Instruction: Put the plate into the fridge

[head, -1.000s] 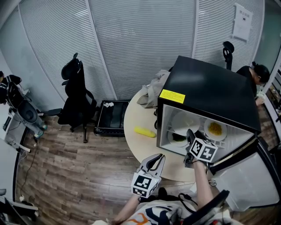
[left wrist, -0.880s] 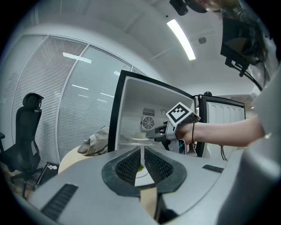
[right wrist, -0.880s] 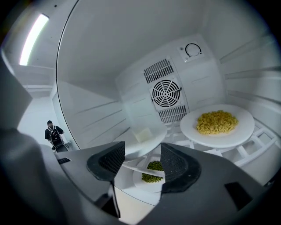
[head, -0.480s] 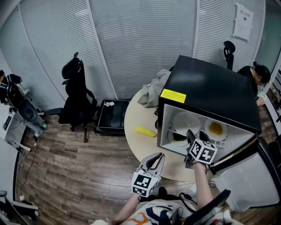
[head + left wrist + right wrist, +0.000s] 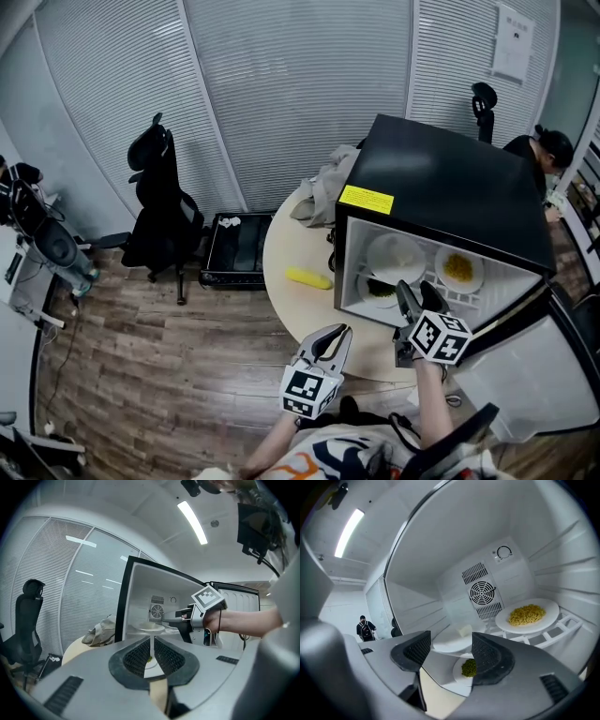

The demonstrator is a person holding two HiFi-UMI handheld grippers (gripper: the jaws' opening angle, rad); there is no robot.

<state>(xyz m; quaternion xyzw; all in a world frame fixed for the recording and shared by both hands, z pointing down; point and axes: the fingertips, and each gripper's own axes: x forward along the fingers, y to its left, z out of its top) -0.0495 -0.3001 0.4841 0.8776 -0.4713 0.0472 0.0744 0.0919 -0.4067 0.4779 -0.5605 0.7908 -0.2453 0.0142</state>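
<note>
Beige table [image 5: 286,251], fridge [image 5: 450,187]; floor [image 5: 141,366] perhaps wood.

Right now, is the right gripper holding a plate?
No, the jaws of the right gripper have just opened, nothing between them; the plates lie inside the fridge.

1. My right gripper [image 5: 417,298] changed state. Its jaws had just been opening, going from a partly closed setting to their widest spread. In the right gripper view the two pads [image 5: 415,651] stood well apart, with nothing pressed between them; only the fridge interior showed through the gap.

2. The same gripper changed position. I drew it back a short way from the mouth of the fridge [image 5: 450,187], toward my body. In the head view its marker cube [image 5: 439,337] sat lower and slightly further right than before.

3. The head view itself shifted slightly: the fridge sat a little higher and further left in the picture.
</note>
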